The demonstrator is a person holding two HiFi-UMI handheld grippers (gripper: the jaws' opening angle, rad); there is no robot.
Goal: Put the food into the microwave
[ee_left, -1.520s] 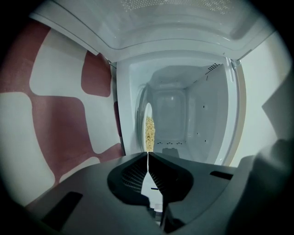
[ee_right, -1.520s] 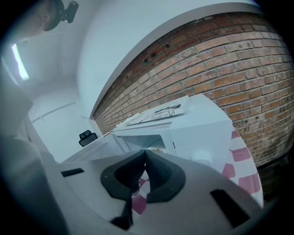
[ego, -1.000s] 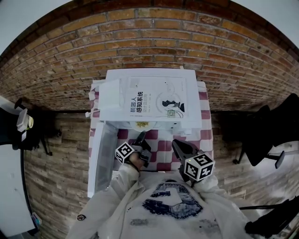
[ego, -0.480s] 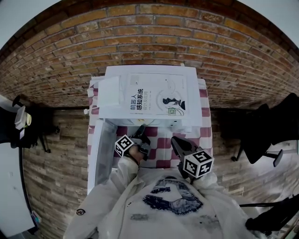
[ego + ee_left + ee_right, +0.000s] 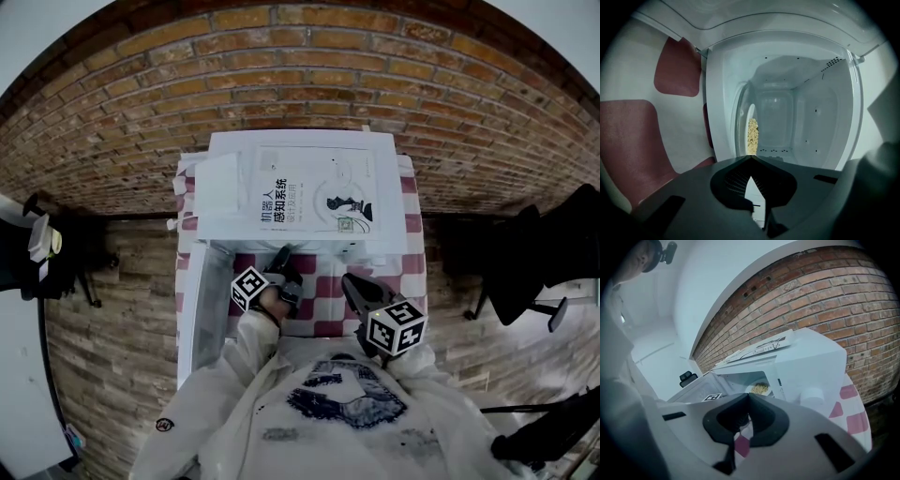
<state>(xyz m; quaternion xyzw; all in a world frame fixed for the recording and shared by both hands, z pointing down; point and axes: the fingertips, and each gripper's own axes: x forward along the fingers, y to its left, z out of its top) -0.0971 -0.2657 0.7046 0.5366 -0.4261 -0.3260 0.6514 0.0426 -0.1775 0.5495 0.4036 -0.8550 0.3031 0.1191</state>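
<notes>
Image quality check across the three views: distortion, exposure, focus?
Head view: heavy fisheye, brick wall courses bow into arcs; evenly lit, sharp. Left gripper view: black vignette ring, bluish cast inside the microwave; left tongs dark and soft, the plate of food they grip reads edge-on. Right gripper view: same vignette, right tongs blurred, wall behind crisp.
</notes>
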